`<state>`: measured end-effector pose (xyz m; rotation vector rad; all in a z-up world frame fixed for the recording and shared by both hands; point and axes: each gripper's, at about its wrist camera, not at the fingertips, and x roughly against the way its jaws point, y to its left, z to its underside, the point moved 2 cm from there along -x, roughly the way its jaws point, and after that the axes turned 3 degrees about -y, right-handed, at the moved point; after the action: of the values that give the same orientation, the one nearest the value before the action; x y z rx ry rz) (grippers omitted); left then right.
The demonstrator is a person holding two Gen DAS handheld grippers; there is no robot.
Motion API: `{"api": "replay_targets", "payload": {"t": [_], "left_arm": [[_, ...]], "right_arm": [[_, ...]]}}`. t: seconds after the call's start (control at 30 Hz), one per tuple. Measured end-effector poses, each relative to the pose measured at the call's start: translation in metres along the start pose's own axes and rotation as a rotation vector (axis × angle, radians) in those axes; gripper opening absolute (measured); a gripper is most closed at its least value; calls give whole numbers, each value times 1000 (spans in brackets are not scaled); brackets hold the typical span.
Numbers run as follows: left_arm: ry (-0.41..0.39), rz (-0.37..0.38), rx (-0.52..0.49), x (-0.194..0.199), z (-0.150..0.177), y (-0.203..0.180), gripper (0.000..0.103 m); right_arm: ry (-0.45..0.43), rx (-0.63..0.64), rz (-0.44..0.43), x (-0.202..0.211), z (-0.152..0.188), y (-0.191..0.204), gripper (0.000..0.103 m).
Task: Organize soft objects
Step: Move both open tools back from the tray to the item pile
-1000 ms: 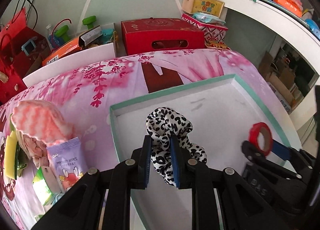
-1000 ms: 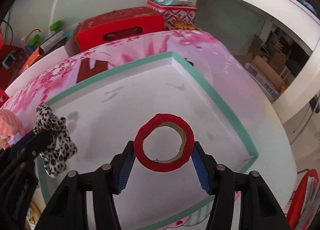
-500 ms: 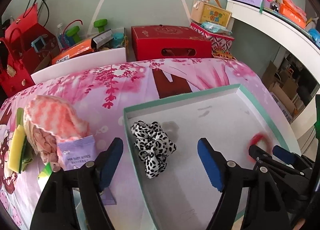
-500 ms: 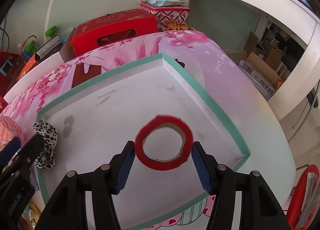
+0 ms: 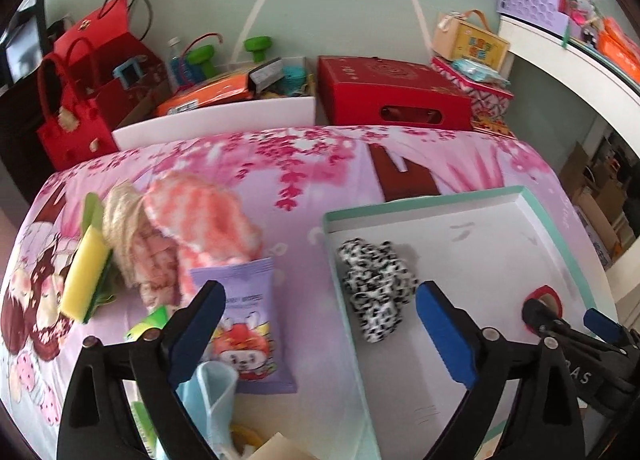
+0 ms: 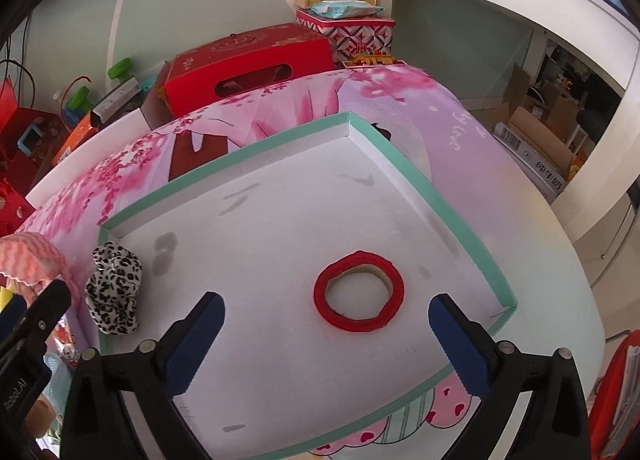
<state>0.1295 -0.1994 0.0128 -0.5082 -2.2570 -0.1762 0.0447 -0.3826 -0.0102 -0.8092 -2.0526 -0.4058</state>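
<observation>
Both grippers, left gripper [image 5: 320, 326] and right gripper [image 6: 326, 334], are spreading their fingers, gripping nothing. One red ring [image 6: 359, 291] and one spotted scrunchie [image 5: 376, 287] are lying apart in one tray [image 6: 460, 216] on the counter [image 5: 320, 164].

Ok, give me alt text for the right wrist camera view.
A red ring lies flat in a shallow green-rimmed tray, between the opening jaws of the right gripper, untouched. A leopard-print scrunchie sits at the tray's left edge, on a pink floral cloth.
</observation>
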Motion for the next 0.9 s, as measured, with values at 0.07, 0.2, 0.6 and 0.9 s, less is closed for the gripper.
{"api": "replay_targets", "payload": {"t": [0.07,0.2,0.6,0.9], "left_arm": [[12,-11,17,0,2,7,97],[21,-47,50,4,5,22,97],[27,-142,136,25,15,71,97],[27,-239,186,42,24,113,97]], "right_arm": [[4,1,-3,0,1,1,103],[1,2,-13,3,2,4,103],[-16,45,-24,17,4,24,103],[-28,85,-108,33,9,57,103]]}}
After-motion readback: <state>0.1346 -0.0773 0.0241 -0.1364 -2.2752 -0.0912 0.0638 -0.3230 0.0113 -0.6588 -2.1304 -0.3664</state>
